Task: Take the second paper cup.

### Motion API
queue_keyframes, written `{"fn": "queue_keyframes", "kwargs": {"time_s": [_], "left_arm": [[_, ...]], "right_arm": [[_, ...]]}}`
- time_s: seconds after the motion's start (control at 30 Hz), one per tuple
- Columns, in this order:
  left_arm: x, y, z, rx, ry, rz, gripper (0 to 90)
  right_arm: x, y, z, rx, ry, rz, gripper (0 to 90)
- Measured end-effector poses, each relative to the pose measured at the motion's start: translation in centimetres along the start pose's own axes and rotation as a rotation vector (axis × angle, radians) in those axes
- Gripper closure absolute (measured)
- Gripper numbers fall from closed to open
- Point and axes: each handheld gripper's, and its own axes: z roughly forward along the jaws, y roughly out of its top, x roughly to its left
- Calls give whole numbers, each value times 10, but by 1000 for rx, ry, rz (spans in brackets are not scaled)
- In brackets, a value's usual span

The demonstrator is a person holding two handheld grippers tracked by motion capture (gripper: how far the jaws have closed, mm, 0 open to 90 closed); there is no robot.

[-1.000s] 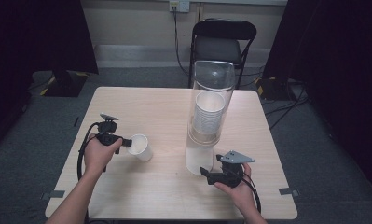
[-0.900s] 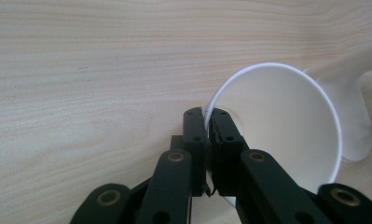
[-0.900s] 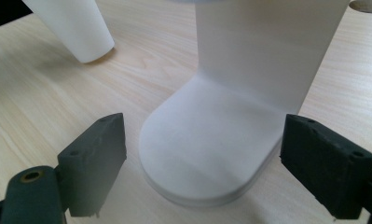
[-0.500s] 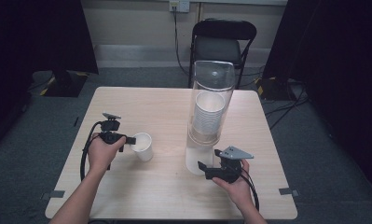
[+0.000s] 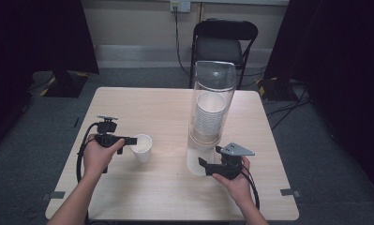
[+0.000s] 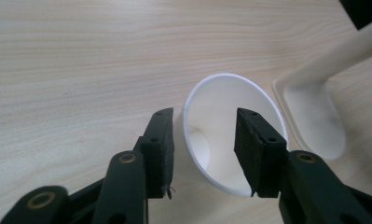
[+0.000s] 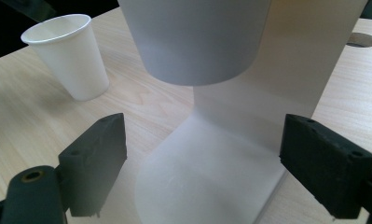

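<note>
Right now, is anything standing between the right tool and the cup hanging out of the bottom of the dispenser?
Nothing visible. The right tool is open just short of the cup dispenser, and the lowest cup hangs straight ahead. The loose paper cup stands off to the side.

A light wood-grain table (image 5: 128,101) carries two things. A white paper cup (image 5: 142,147) stands upright on it, rim up, straddled at the rim by the left gripper's fingers (image 6: 158,149), one outside and one over the mouth. The white base of a tall clear cup dispenser (image 5: 210,108) rests on the table just ahead of the right gripper's spread fingers (image 7: 97,163).
</note>
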Motion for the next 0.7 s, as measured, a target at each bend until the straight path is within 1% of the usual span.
{"fn": "queue_keyframes", "kwargs": {"time_s": [0.03, 0.07, 0.1, 0.13, 0.17, 0.2, 0.23, 0.27, 0.33, 0.4, 0.47, 0.5, 0.53, 0.57, 0.6, 0.63, 0.67, 0.7], "left_arm": [[0, 0, 0, 0, 0, 0, 560], [-1, -1, -5, -9, -4, 17, 560], [-2, -3, -11, -25, -15, 17, 553], [-4, -4, -15, -33, -22, 26, 543], [-5, -5, -19, -38, -21, 42, 525], [-6, -7, -28, -53, -27, 63, 518], [-6, -7, -28, -53, -27, 63, 514], [-7, -9, -32, -62, -34, 71, 514], [-7, -14, -40, -81, -33, 90, 492], [-4, -20, -45, -91, -34, 96, 478], [-1, -29, -49, -116, -42, 113, 455], [3, -37, -51, -152, -43, 119, 428], [5, -43, -52, -168, -47, 124, 411], [7, -48, -52, -173, -36, 125, 404], [10, -54, -53, -178, -36, 134, 396], [10, -54, -53, -178, -36, 134, 385], [13, -61, -52, -185, -34, 147, 385], [15, -66, -52, -190, -26, 149, 379]], "right_arm": [[0, 0, 0, 0, 0, 0, 140], [0, 0, 1, 0, 1, 4, 140], [0, 0, 1, 1, 4, 5, 140], [1, 0, 2, 6, 2, -1, 141], [0, 0, 4, 10, 4, -5, 141], [0, 0, 4, 10, 7, -2, 141], [0, 0, 4, 10, 7, -2, 141], [-1, 1, 4, 8, 1, -3, 141], [-2, 2, 4, 0, -1, -3, 141], [-2, 3, 3, -9, -2, 0, 143], [-3, 3, 3, -8, -1, 6, 145], [-4, 3, 4, -5, 1, 3, 145], [-4, 3, 4, -7, 3, 4, 146], [-4, 3, 5, -10, 4, 0, 147], [-4, 3, 5, -13, 3, -2, 147], [-4, 3, 5, -13, 3, -2, 147], [-4, 3, 5, -9, -2, -2, 147], [-4, 4, 5, -11, 1, 2, 147]]}}
